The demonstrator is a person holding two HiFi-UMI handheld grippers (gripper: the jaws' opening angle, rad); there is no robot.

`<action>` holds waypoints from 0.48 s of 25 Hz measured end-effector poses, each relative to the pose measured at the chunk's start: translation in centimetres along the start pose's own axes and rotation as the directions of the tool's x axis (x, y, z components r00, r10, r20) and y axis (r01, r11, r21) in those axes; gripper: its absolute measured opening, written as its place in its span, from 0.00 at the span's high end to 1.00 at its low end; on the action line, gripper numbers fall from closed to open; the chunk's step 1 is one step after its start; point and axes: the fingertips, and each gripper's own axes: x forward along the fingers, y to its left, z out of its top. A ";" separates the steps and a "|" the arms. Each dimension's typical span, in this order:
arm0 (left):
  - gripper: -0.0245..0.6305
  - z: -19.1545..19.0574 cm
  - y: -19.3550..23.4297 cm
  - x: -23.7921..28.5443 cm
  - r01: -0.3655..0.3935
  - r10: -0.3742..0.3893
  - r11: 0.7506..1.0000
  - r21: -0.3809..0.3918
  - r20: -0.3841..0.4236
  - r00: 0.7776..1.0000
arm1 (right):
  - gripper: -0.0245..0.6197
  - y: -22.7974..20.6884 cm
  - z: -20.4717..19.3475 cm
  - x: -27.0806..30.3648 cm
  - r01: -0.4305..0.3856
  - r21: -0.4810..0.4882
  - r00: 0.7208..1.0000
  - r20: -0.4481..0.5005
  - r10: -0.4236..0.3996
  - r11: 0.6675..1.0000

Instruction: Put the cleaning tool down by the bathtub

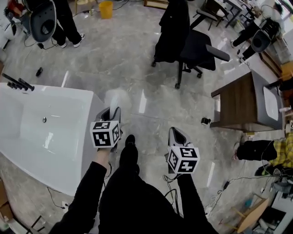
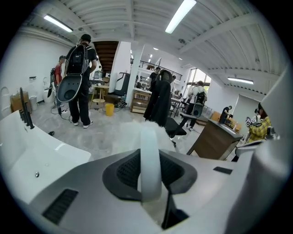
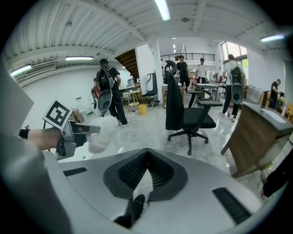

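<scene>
- Fluffy white cleaning tool with a smooth white handle [image 1: 116, 97]: held off the floor, just right of the near right corner of the bathtub; its handle [image 2: 150, 164] stands upright.
- Left gripper [image 1: 111, 112]: jaws pinch the handle from both sides.
- Right gripper [image 1: 176, 135]: jaws pressed together at the tips with nothing between them; it is held over the marbled grey floor [image 1: 137, 68], to the right of the left gripper.
- Glossy white bathtub [image 1: 59, 89]: at the left.
- Black office chair draped with a dark coat [image 1: 197, 48]: far right.
- Brown wooden desk [image 1: 238, 105]: right.
- Yellow bucket [image 1: 105, 9]: far.
</scene>
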 end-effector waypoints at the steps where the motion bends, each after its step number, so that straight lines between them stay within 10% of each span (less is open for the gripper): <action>1: 0.82 0.2 0.4 1.1 0.001 -0.001 1.000 0.000 -0.008 1.000 | 0.96 -0.1 0.5 1.1 0.000 0.003 1.000 -0.011 0.000 1.000; 12: 0.82 -0.1 4.7 10.3 0.018 -0.022 0.997 -0.078 -0.053 0.998 | 0.96 -0.5 2.7 13.1 -0.008 0.006 0.993 -0.115 0.008 1.000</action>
